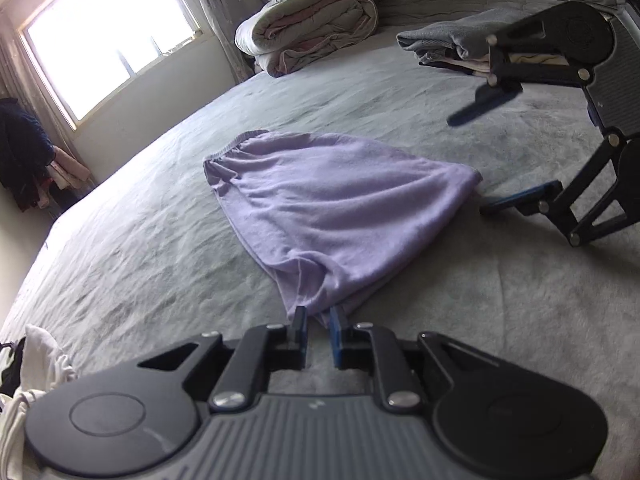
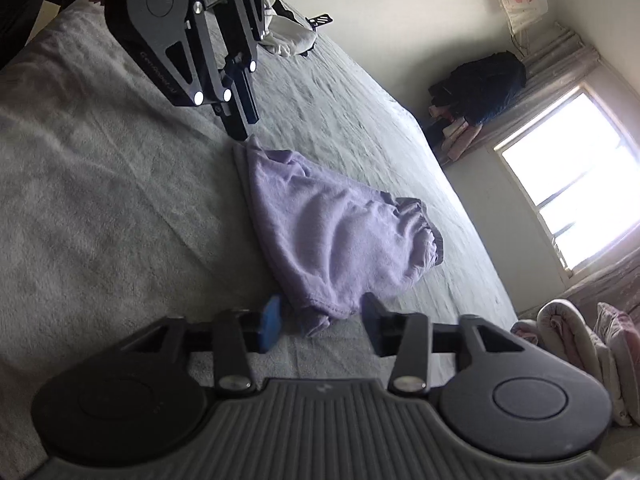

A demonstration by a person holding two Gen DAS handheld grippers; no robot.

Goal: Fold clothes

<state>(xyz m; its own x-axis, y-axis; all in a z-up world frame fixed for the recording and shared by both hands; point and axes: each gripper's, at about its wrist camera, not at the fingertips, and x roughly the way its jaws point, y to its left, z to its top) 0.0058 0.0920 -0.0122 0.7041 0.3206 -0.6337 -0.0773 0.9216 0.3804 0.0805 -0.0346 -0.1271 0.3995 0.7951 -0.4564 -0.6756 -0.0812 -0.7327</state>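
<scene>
We pinch the purple shorts (image 1: 320,208) corner, low middle, with our left gripper (image 1: 319,316); our right gripper (image 2: 320,320) (fingers spread) should pinch again before lifting.

place: home bedroom | surface: wide bed under a grey plush cover (image 1: 360,92) | bedding: rolled grey-and-pink quilts (image 1: 312,28) stacked by a bright curtained window (image 1: 108,36) | clothing: folded grey pile (image 1: 452,40), dark coats heaped in the corner (image 2: 480,84), lilac knit garment (image 1: 320,204) laid out
</scene>
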